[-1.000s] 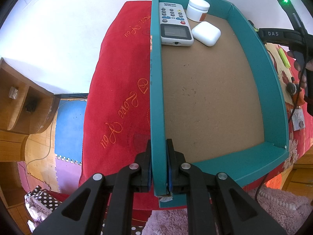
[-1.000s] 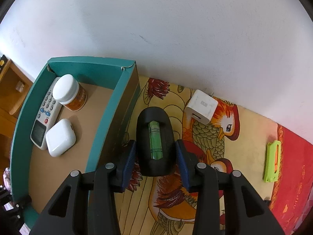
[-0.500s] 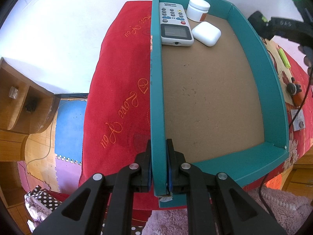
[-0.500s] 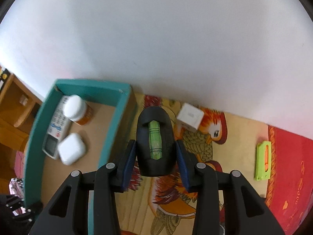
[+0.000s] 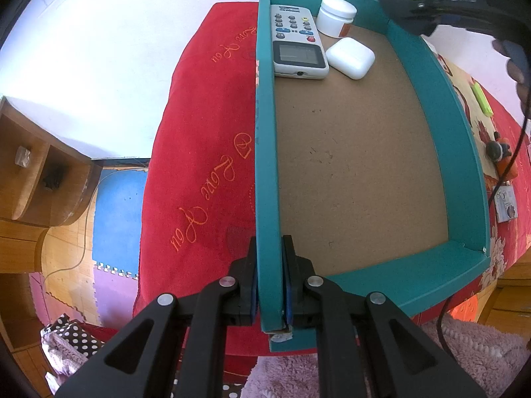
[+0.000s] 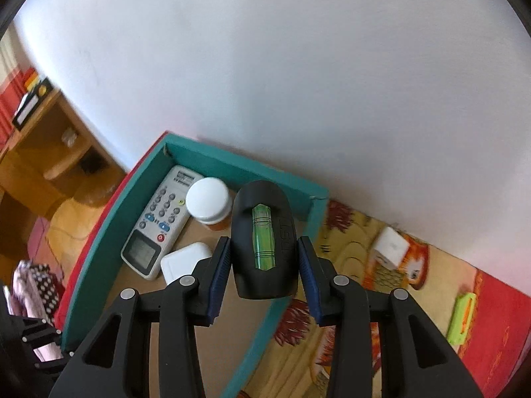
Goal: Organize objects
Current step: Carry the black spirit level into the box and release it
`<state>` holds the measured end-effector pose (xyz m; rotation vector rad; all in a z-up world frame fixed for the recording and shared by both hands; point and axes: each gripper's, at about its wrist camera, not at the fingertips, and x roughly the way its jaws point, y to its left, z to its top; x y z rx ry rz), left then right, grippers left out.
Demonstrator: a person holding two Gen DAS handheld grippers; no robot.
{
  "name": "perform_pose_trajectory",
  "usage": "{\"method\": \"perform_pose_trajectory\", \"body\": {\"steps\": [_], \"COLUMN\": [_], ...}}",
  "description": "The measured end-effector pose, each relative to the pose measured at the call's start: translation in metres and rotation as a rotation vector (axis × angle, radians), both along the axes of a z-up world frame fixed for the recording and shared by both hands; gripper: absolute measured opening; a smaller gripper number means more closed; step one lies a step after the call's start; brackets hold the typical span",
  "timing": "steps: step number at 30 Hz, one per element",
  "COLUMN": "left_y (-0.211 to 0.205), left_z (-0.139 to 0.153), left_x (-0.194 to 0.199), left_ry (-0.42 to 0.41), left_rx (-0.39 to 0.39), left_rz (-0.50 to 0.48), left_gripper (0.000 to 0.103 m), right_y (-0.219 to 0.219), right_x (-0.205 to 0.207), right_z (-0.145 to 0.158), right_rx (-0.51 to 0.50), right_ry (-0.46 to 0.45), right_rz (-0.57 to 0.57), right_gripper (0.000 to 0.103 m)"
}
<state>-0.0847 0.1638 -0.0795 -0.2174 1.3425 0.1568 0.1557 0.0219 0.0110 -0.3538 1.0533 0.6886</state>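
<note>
My left gripper (image 5: 269, 282) is shut on the near left wall of a teal cardboard box (image 5: 265, 165) that lies on a red bed cover. At the box's far end lie a white remote control (image 5: 297, 43), a white-lidded jar (image 5: 335, 16) and a white earbud case (image 5: 350, 58). My right gripper (image 6: 264, 262) is shut on a black spirit level with a green vial (image 6: 264, 245), held in the air over the box's far right corner (image 6: 315, 199). The left wrist view shows that level (image 5: 403, 6) at the top right, above the box wall.
A white charger cube (image 6: 390, 247) and a green utility knife (image 6: 461, 318) lie on the patterned cloth right of the box. An orange-and-black object (image 5: 501, 156) and a small card (image 5: 506, 204) sit further along. A white wall runs behind; wooden shelves (image 6: 43, 142) stand left.
My right gripper has lifted the spirit level off the patterned cloth and carried it left over the box's far right corner, rolling somewhat. The left gripper and the box have stayed still.
</note>
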Motion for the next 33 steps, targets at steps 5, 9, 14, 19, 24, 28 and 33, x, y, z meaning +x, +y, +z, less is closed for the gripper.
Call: {"method": "perform_pose_trajectory", "body": {"steps": [5,9,14,19,24,28,33], "left_y": [0.000,0.000,0.000,0.000,0.000,0.000,0.000], "left_z": [0.000,0.000,0.000,0.000,0.000,0.000,0.000], "left_x": [0.000,0.001,0.000,0.001,0.000,0.001,0.001], "left_ry": [0.000,0.000,0.000,0.000,0.000,0.000,0.000], "left_rx": [-0.002,-0.001,-0.001,-0.001,-0.001,-0.001,-0.001], "left_rz": [0.000,0.001,0.001,0.000,0.000,0.000,0.001], "left_gripper": [0.009,0.009,0.009,0.009,0.009,0.009,0.009], "right_y": [0.019,0.033,0.037,0.037,0.028,0.021,0.016], "right_x": [0.004,0.006,0.009,0.000,-0.004,-0.007,-0.019], "right_z": [-0.021,-0.033,-0.037,-0.039,-0.036,-0.032,-0.028], "right_rx": [-0.070,-0.135,-0.157,-0.178,-0.149,-0.124,-0.139], "right_ry": [0.014,-0.012,-0.022,-0.012,0.046,0.076,0.106], "right_rz": [0.024,0.060,0.070,0.092,0.074,0.068,0.080], "right_gripper": [0.041,0.040,0.040,0.041,0.041,0.041,0.042]}}
